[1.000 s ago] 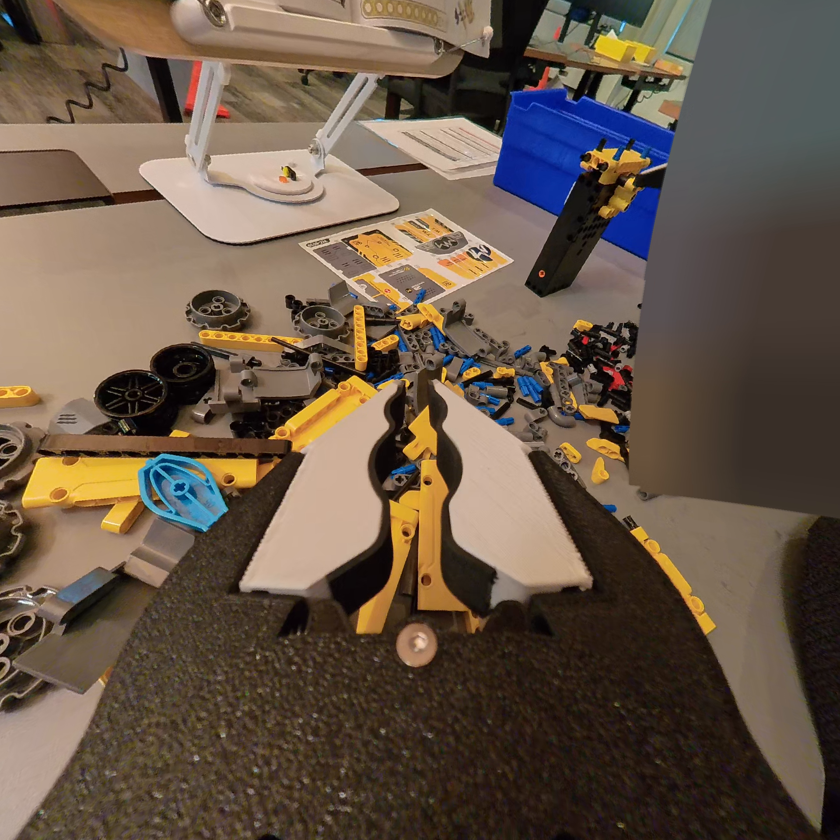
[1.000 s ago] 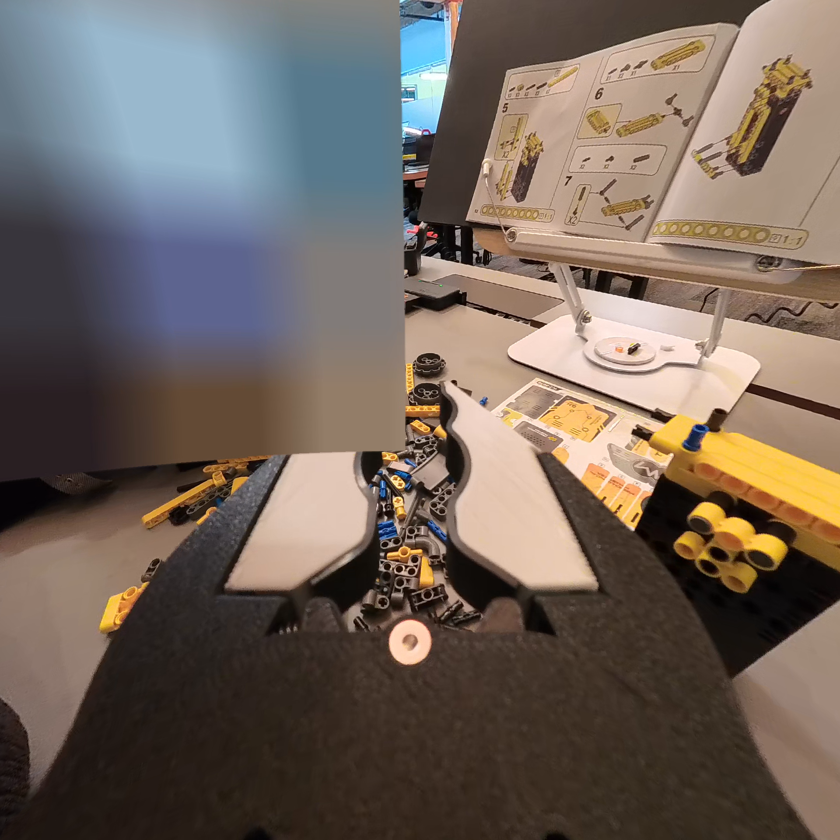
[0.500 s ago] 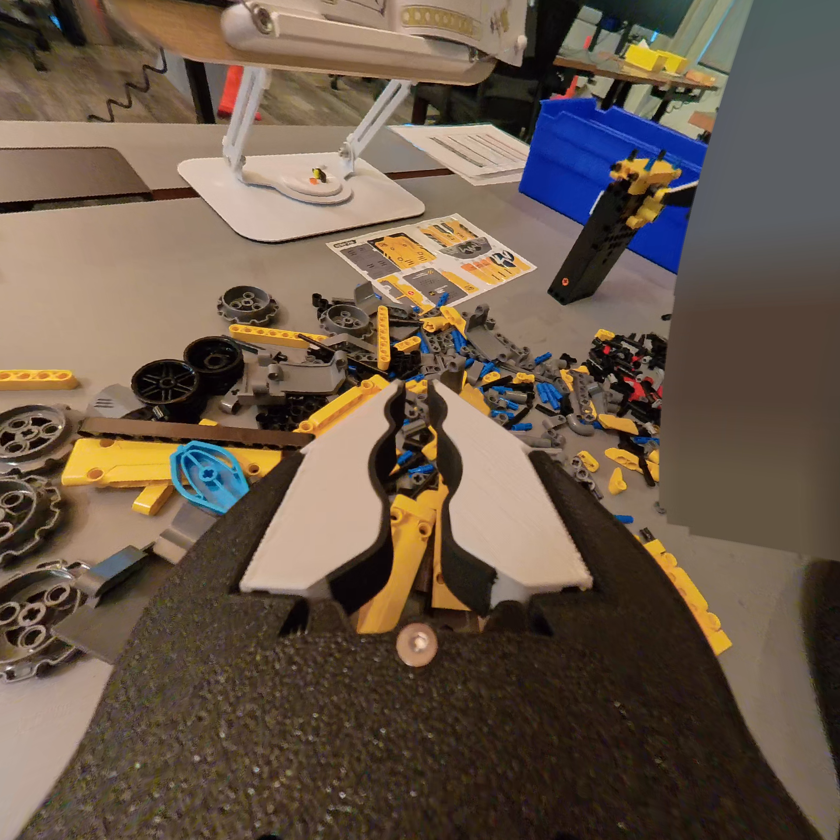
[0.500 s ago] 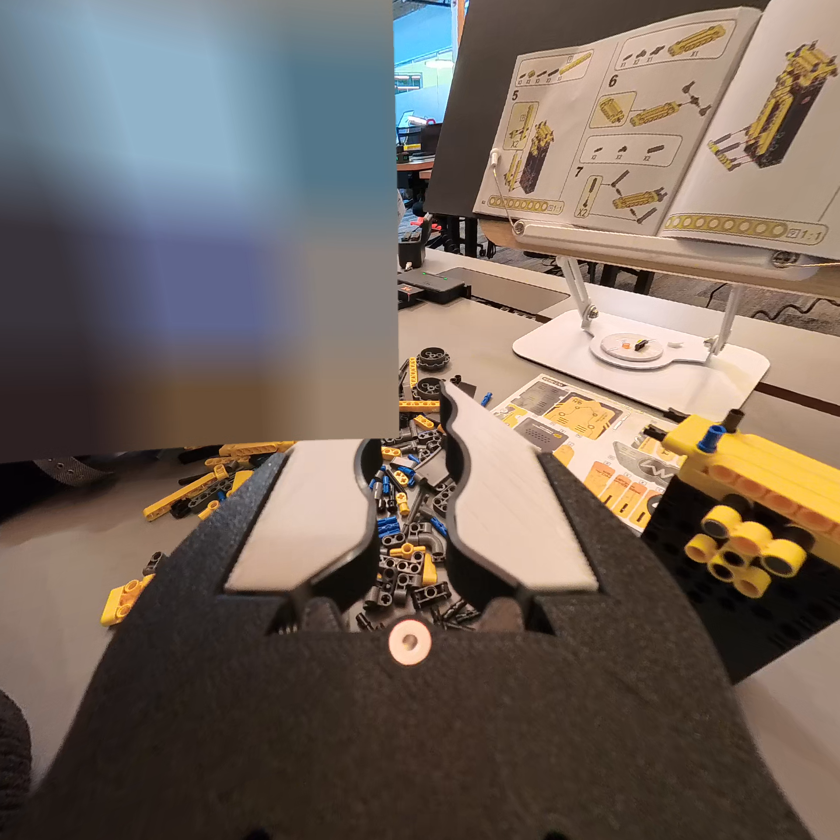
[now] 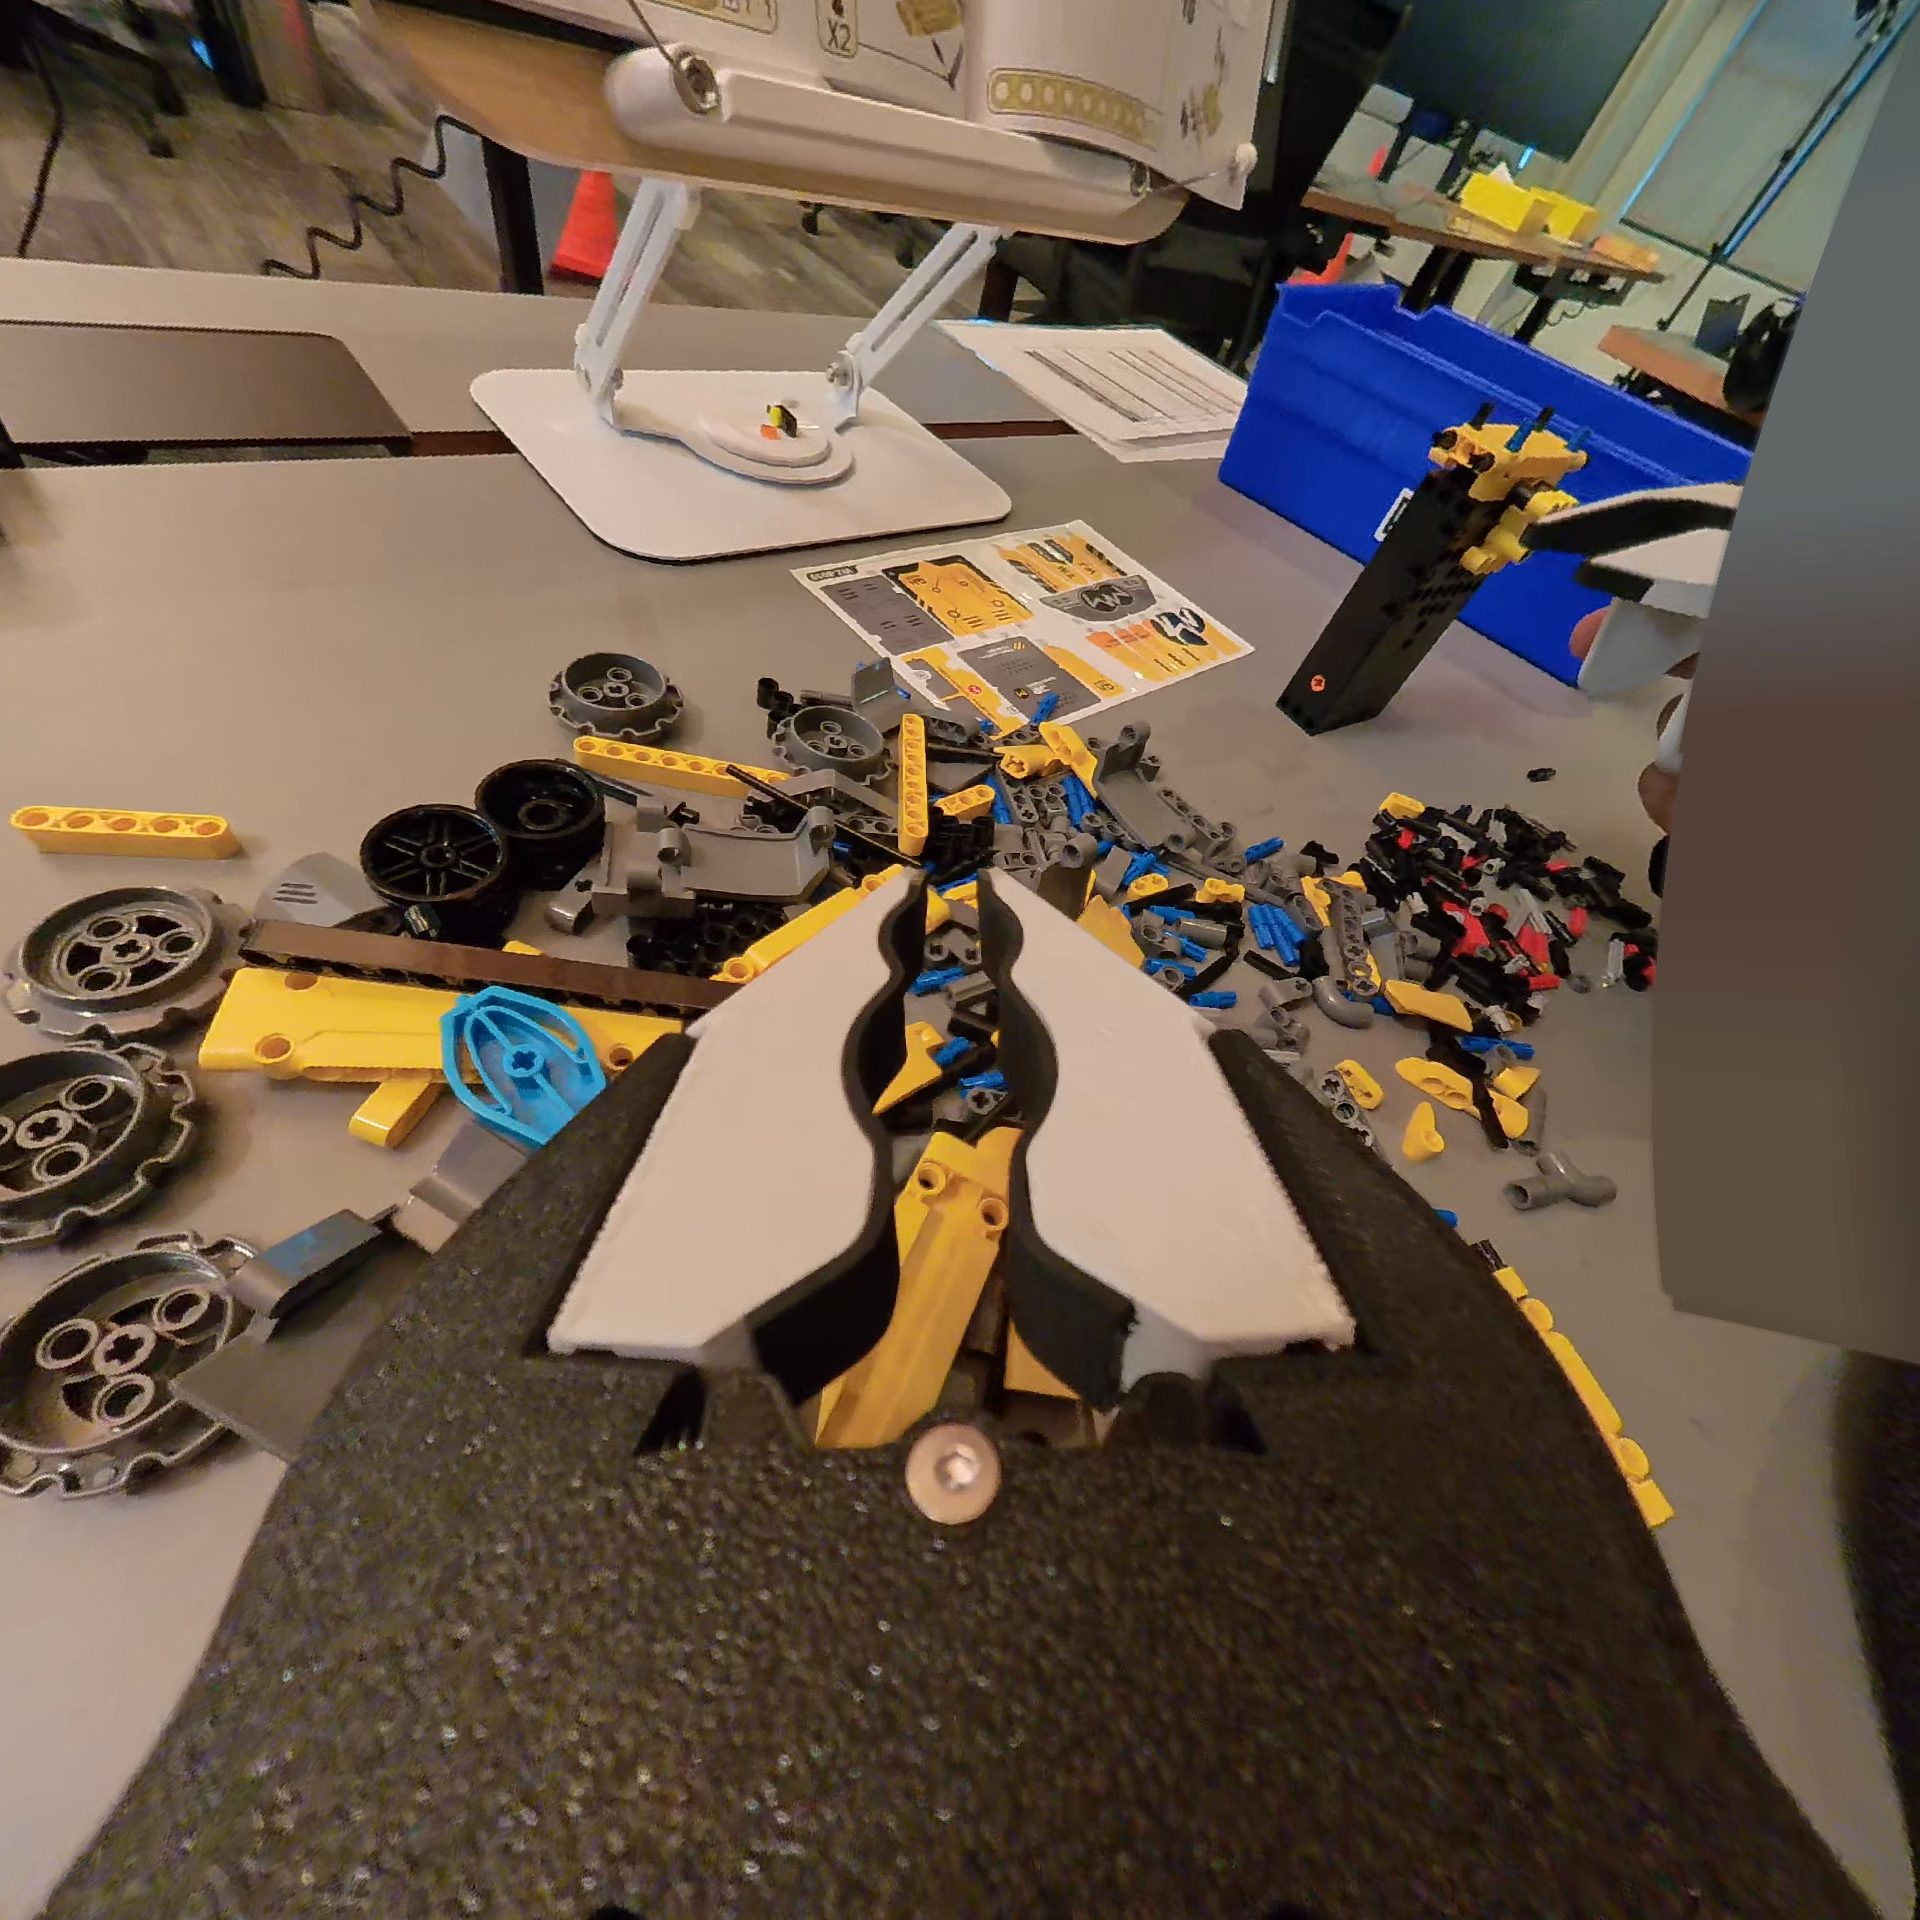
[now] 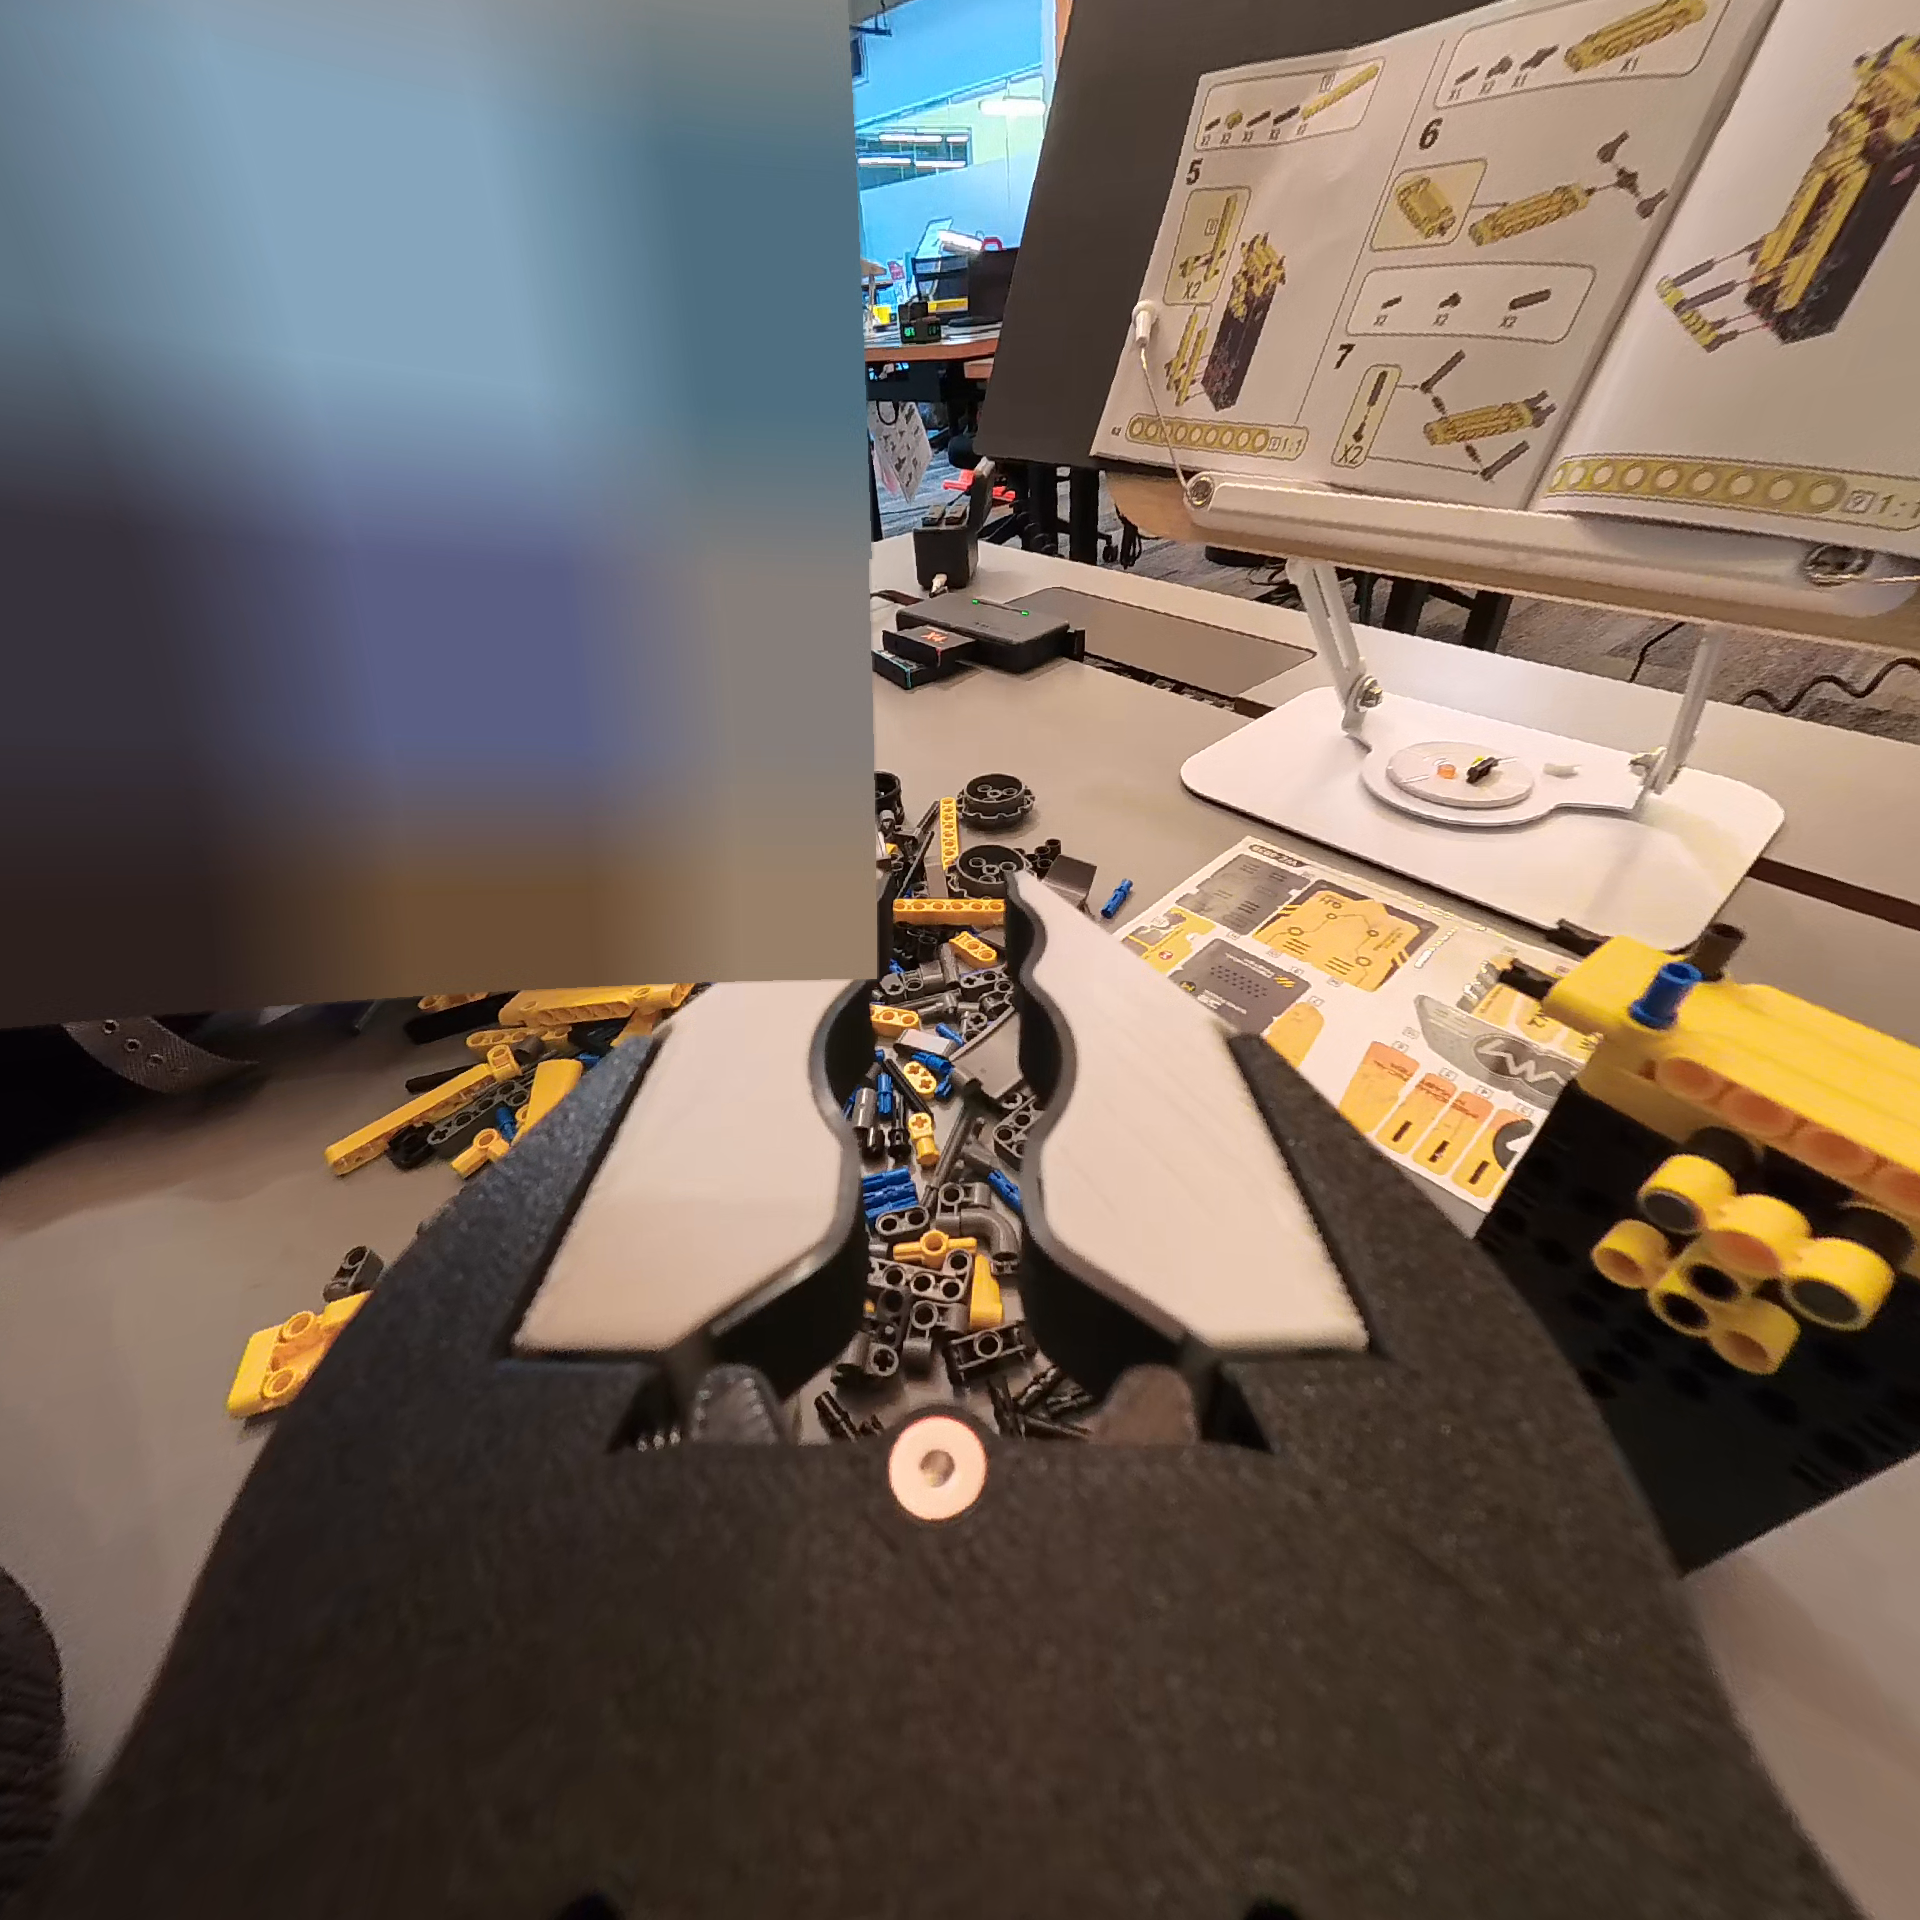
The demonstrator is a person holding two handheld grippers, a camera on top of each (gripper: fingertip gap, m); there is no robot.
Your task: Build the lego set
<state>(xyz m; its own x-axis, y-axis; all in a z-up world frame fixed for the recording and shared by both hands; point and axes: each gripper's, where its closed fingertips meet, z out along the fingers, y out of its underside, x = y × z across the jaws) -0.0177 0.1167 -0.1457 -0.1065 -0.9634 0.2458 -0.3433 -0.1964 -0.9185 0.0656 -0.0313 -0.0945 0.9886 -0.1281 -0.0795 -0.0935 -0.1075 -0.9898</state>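
Observation:
My left gripper [image 5: 952, 883] hovers low over a pile of small black, grey, blue and yellow building parts [image 5: 1143, 894]. Its jaws stand a narrow gap apart with nothing between them. My right gripper [image 6: 935, 904] is open and empty over the same pile [image 6: 935, 1247]; a blurred patch hides its left fingertip. A black block assembly with a yellow top [image 6: 1714, 1351] stands just right of it. In the left wrist view the assembly [image 5: 1403, 592] leans, and the right gripper [image 5: 1558, 556] reaches its yellow top. I cannot tell whether they touch.
A white book stand [image 5: 748, 478] holds an open instruction booklet [image 6: 1455, 260] at the back. A sticker sheet [image 5: 1018, 613] lies before it. A blue bin [image 5: 1371, 416] is at the back right. Black wheels [image 5: 436, 857], grey sprockets [image 5: 114, 956] and yellow beams [image 5: 125, 831] lie left. Left tips to right tips: about 20 cm.
My left gripper has drifted left and back, bringing more grey sprockets into view at the left. My right gripper has shifted only slightly. Neither gripper's opening has changed.

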